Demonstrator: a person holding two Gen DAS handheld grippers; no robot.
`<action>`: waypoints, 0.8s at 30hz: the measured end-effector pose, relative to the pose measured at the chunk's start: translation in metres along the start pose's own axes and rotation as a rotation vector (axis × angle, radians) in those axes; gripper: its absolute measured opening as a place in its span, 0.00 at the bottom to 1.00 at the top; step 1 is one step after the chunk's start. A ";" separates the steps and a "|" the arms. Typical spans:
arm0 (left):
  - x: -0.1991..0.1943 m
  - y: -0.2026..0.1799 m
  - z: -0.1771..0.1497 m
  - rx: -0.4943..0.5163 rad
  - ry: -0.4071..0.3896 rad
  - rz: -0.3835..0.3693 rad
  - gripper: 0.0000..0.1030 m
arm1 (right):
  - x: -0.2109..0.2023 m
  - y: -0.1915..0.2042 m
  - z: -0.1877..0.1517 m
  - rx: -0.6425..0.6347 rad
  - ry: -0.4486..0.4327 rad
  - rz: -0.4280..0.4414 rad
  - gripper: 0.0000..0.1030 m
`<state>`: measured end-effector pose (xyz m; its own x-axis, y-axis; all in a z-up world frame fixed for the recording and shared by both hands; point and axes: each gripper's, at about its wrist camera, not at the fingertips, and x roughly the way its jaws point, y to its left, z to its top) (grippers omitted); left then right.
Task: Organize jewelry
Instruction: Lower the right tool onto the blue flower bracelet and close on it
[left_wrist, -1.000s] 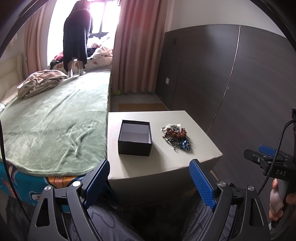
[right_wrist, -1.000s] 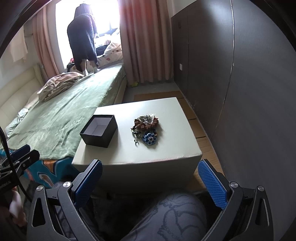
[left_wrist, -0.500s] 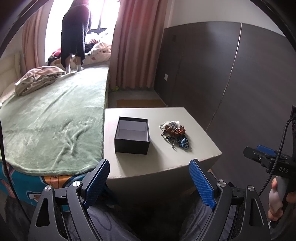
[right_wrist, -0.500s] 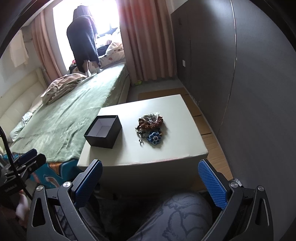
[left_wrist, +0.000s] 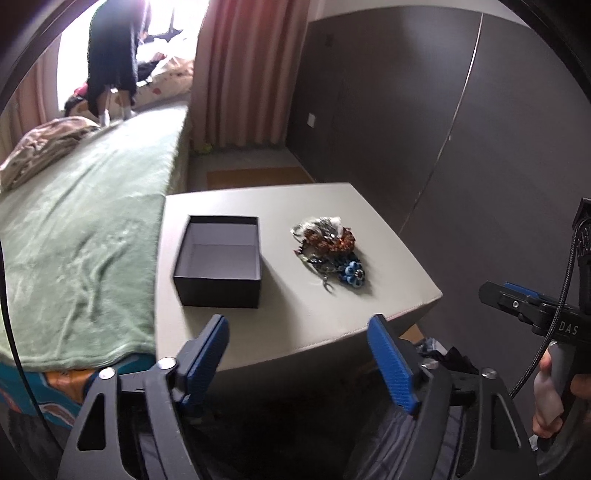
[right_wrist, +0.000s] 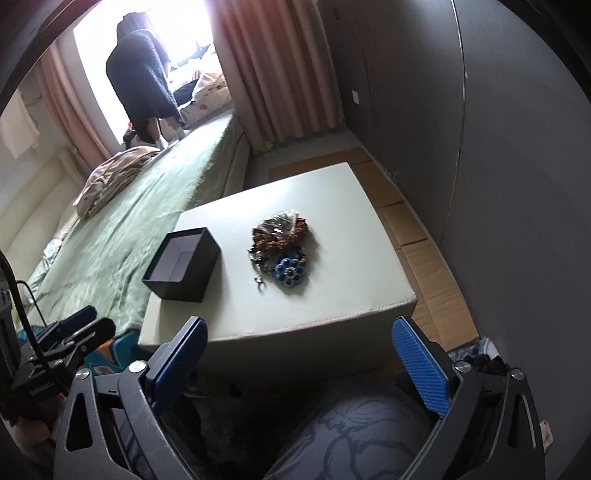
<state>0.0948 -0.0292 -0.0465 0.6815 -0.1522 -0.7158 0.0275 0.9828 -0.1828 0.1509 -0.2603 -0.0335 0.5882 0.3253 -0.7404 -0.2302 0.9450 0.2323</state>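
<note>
An open black box (left_wrist: 218, 258) with a white inside stands on the left half of a beige padded table (left_wrist: 295, 206). To its right lies a tangled pile of jewelry (left_wrist: 328, 251) with a blue flower piece (left_wrist: 352, 275) at its near edge. My left gripper (left_wrist: 297, 332) hovers over the table's near edge; its jaws are closing with nothing between them. My right gripper (right_wrist: 301, 328) is open and empty, in front of the table's near side. From this side the box (right_wrist: 183, 264) sits left of the jewelry (right_wrist: 279, 247).
A bed with a green blanket (left_wrist: 74, 240) adjoins the table's left side. A person (left_wrist: 110, 55) stands on it by the window. Dark wardrobe doors (left_wrist: 443, 129) run along the right, with cardboard (right_wrist: 424, 258) on the floor. A patterned trouser knee (right_wrist: 362, 435) lies below my right gripper.
Both grippers have come closer to the table and tipped downward, so box and jewelry look larger. The left gripper's fingers stand a little nearer together than before.
</note>
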 end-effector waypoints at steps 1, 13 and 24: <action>0.006 0.000 0.003 0.000 0.015 -0.006 0.66 | 0.005 -0.004 0.002 0.006 0.009 -0.002 0.95; 0.076 -0.023 0.026 0.036 0.140 -0.055 0.44 | 0.033 -0.043 0.013 0.094 0.066 0.005 0.87; 0.148 -0.038 0.041 0.075 0.258 -0.042 0.29 | 0.069 -0.072 0.012 0.119 0.162 0.014 0.80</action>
<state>0.2247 -0.0846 -0.1176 0.4701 -0.2052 -0.8584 0.1125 0.9786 -0.1724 0.2174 -0.3056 -0.0933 0.4510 0.3376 -0.8262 -0.1382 0.9410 0.3090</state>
